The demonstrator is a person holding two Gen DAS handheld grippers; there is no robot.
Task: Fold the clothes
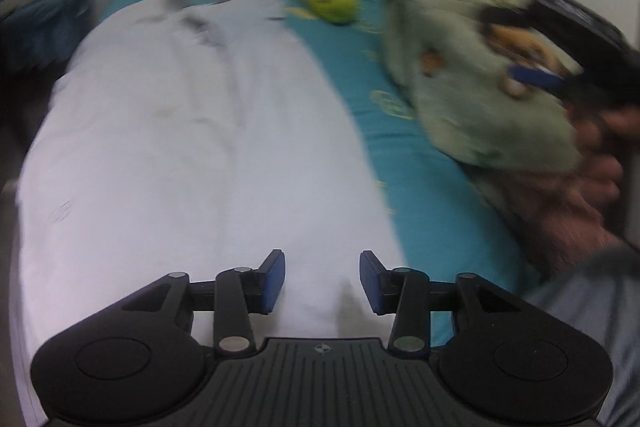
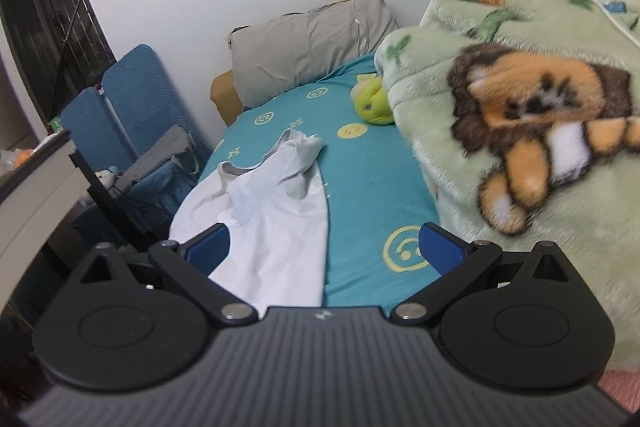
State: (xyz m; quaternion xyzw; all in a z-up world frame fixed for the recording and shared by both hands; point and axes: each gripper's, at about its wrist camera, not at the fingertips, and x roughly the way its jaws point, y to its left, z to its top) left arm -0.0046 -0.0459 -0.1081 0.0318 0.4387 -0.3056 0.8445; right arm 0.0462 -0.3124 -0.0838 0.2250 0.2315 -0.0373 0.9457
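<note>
The left gripper [image 1: 322, 279] is hovering over the white shirt [image 1: 192, 131], fingers spread, gripping nothing. The shirt is lying along the teal bed sheet [image 2: 372, 187]. The right gripper [image 2: 325, 251] is gaping wide beside the green fleece blanket [image 2: 520, 155].

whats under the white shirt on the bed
The white shirt lies spread on the teal bedsheet, which shows along its right edge and beyond its collar. Whatever lies directly beneath the shirt is covered, so nothing else can be confirmed there.
</note>
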